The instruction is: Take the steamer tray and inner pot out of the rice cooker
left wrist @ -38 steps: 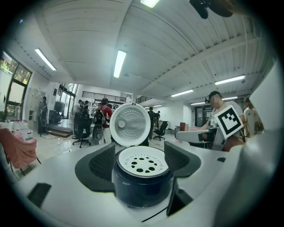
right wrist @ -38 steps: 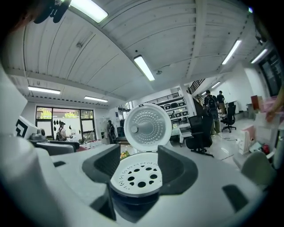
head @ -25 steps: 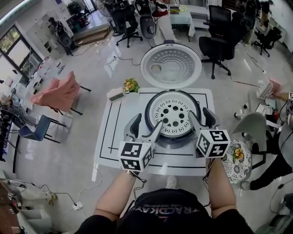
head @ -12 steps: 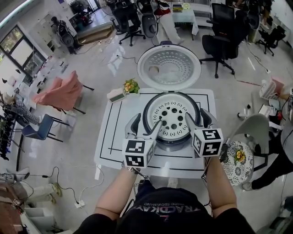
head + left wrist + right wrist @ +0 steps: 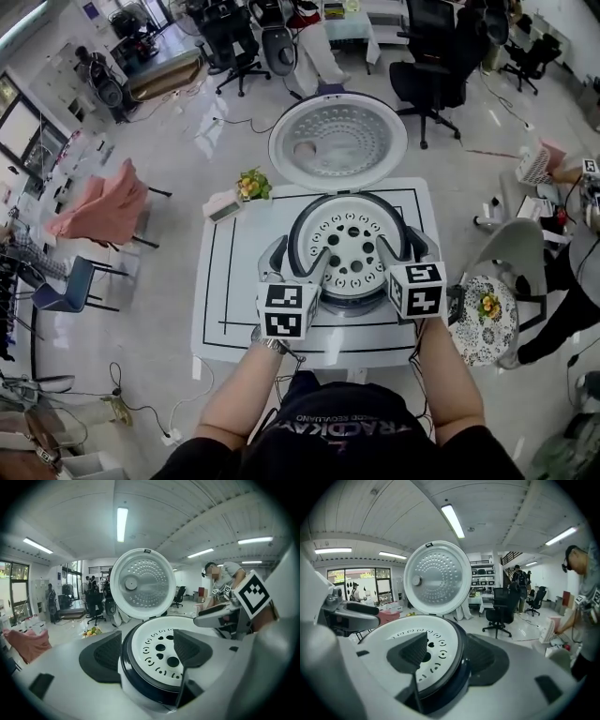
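Tongs straddling the rim of the rice cooker (image 5: 349, 302) on a white desk (image 5: 225, 300).
Left tongs (image 5: 300, 262) and right tongs (image 5: 405, 251) are gaping wide, gripping nothing; steamer tray (image 5: 352, 248) is sitting inside the cooker; office chairs (image 5: 427, 75) are standing on glossy floor (image 5: 187, 159).

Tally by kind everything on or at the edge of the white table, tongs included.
Rice cooker: 1
Steamer tray: 1
Flower bunch: 1
Small box: 1
Tongs: 2, left tongs and right tongs
Total: 6
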`<move>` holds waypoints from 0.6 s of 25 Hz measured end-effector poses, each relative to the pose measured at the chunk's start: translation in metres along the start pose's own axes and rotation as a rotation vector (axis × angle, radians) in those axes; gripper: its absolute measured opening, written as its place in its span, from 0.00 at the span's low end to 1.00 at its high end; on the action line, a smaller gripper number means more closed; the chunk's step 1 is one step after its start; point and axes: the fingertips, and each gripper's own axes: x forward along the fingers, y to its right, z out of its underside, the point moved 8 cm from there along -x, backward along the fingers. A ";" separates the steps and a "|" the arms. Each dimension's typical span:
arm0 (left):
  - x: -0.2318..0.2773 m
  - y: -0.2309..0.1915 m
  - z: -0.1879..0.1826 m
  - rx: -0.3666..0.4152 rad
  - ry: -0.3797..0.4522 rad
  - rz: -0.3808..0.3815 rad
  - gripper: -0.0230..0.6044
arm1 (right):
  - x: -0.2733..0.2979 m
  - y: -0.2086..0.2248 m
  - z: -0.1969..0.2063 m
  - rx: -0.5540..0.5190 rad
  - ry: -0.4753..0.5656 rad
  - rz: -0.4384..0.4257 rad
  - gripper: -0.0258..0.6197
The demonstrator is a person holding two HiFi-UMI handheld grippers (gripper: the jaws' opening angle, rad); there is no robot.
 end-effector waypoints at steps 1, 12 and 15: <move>0.004 -0.003 0.001 0.006 -0.005 0.009 0.57 | 0.003 0.000 0.000 -0.004 -0.009 0.020 0.42; 0.045 -0.027 0.011 0.050 -0.073 0.115 0.57 | 0.017 -0.005 0.005 -0.065 -0.128 0.198 0.42; 0.051 -0.032 0.015 0.059 -0.094 0.139 0.57 | 0.020 -0.008 0.009 -0.089 -0.177 0.220 0.42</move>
